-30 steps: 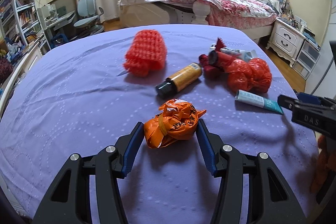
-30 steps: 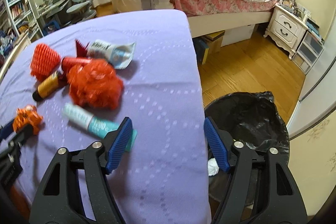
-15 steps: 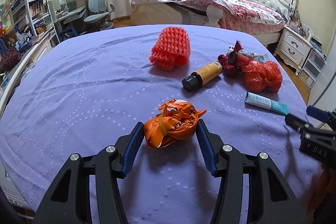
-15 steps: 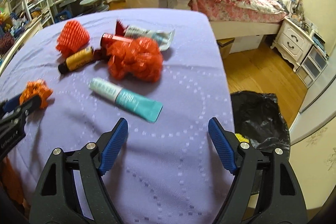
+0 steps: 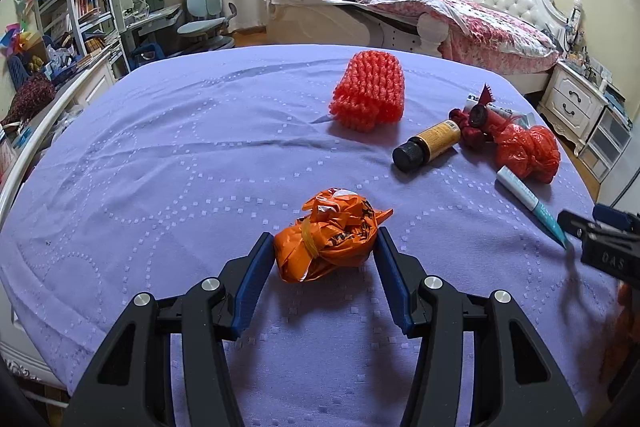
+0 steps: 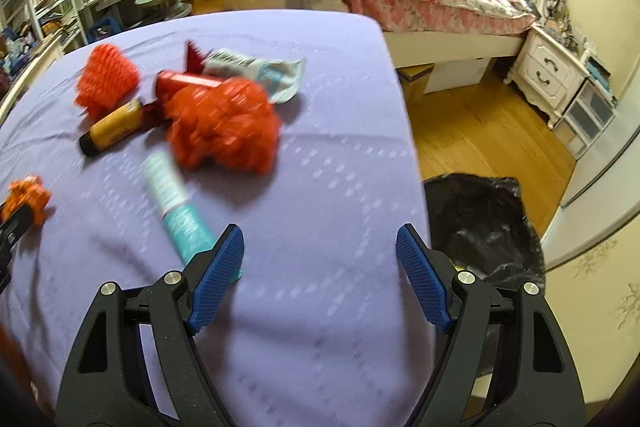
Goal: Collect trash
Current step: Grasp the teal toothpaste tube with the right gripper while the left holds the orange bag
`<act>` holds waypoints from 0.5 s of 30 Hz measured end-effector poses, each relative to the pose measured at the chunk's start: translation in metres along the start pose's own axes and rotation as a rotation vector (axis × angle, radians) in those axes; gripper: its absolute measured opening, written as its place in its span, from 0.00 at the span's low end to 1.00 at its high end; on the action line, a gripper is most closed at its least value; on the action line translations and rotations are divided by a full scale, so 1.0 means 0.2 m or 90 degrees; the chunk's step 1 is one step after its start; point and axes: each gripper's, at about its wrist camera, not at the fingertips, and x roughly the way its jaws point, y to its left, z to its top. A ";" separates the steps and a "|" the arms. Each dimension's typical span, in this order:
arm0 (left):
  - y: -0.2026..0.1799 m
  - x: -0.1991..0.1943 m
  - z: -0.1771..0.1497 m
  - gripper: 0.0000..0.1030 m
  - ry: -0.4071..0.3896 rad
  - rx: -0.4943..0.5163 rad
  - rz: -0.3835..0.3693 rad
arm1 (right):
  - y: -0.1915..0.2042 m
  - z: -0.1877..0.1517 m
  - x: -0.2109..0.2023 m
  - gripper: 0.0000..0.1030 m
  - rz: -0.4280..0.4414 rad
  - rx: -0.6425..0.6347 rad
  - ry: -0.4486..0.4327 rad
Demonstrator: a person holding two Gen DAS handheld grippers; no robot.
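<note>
Orange wrapper sits clamped between left claw pads.

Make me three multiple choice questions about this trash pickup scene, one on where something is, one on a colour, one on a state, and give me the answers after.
1. Where is the bin with the black bag?
A. on the floor beside the purple-covered table
B. on top of the table
C. under the desk chair

2. What colour is the crumpled bag between the left gripper fingers?
A. green
B. orange
C. white

3. What is between the right gripper fingers?
A. the amber bottle
B. the red mesh ball
C. nothing

Answers:
1. A, the right wrist view shows it on the wood floor by the table's edge.
2. B, the left wrist view shows orange plastic pinched between the blue pads.
3. C, its jaws stand wide over bare cloth; the teal tube lies just outside the left finger.
</note>
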 end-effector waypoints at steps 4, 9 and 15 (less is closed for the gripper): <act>0.00 0.00 0.00 0.51 -0.005 0.004 0.001 | 0.05 -0.05 -0.04 0.75 0.012 -0.018 0.000; 0.02 -0.01 -0.01 0.51 -0.008 0.000 0.002 | 0.08 -0.04 -0.07 0.75 0.030 -0.006 -0.022; 0.03 -0.01 -0.01 0.51 -0.009 -0.003 0.003 | 0.20 0.00 -0.08 0.63 0.073 -0.038 -0.031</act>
